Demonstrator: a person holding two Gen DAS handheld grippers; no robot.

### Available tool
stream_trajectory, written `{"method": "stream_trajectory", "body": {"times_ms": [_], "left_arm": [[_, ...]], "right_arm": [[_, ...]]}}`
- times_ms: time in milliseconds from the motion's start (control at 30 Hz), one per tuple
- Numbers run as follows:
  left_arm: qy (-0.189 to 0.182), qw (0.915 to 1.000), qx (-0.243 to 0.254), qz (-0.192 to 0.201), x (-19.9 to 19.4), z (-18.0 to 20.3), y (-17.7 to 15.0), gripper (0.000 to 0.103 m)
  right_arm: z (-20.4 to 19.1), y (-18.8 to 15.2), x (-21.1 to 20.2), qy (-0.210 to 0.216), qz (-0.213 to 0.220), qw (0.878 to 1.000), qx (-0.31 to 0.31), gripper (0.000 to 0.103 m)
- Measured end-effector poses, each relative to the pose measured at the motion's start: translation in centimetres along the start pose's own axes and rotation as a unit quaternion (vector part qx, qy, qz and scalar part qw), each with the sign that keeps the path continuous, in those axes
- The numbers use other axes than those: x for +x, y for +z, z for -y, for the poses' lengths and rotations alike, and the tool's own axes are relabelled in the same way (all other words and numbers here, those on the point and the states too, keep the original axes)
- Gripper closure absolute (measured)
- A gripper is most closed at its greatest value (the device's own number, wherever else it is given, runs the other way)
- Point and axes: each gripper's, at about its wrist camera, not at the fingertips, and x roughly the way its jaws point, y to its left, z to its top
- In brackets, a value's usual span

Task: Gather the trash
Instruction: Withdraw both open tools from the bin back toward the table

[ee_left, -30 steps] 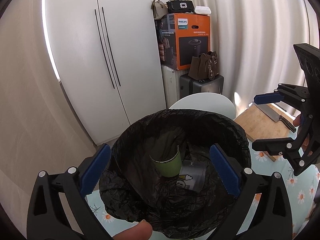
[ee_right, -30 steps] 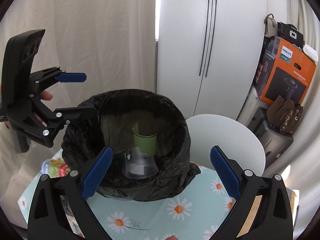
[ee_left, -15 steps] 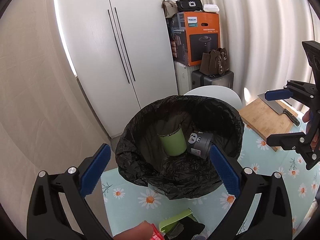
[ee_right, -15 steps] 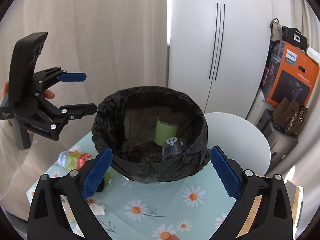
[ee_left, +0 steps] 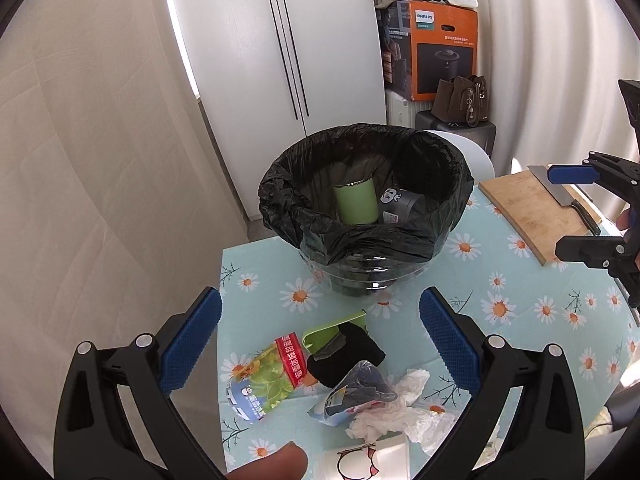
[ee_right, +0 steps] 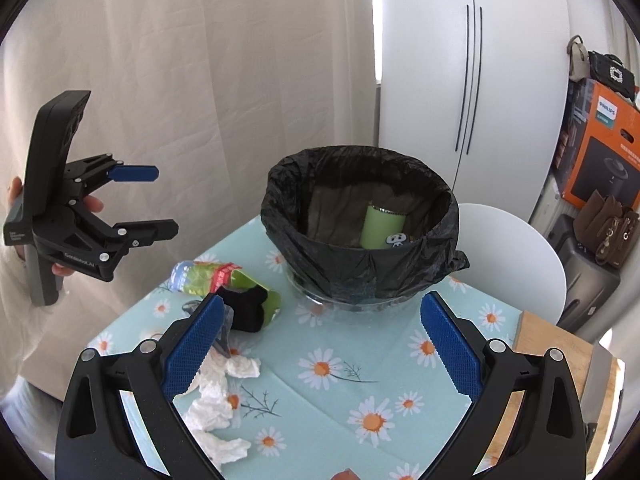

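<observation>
A bin lined with a black bag stands on the daisy tablecloth; a green cup and a grey cup lie inside. Trash lies in front of it: a green snack packet, a black sock, white tissue and a clear cup. My left gripper is open and empty above the trash pile. My right gripper is open and empty, back from the bin.
A wooden cutting board with a cleaver lies at the table's right. A white chair stands behind the bin. Boxes and bags are stacked by the white wardrobe.
Both grippers have pulled back and up from the bin. The grey cup dropped into the bin. The trash pile on the table has come into view.
</observation>
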Motion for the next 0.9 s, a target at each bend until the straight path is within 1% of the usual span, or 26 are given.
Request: {"method": "stream_trajectory", "body": {"times_ms": [200, 400, 667, 900], "left_arm": [[0.023, 0.9991, -0.029, -0.023, -2.0, 0.0, -3.4, 0.006], [0.039, 0.9974, -0.044, -0.041, -3.4, -0.2, -6.7, 0.006], [0.056, 0.994, -0.068, -0.065, -4.0, -0.7, -10.4, 0.006], [0.06, 0.992, -0.076, -0.081, -4.2, -1.5, -12.5, 0.006]], "right_arm": [[-1.4, -2.0, -0.5, 0.027, -0.013, 1.0, -0.008, 0.009], [-2.7, -4.2, -0.1, 0.039, -0.038, 0.998, -0.027, 0.009], [-4.1, -6.8, 0.8, 0.059, -0.065, 0.995, -0.037, 0.009], [-5.8, -8.6, 2.1, 0.075, -0.085, 0.992, -0.047, 0.009]]}}
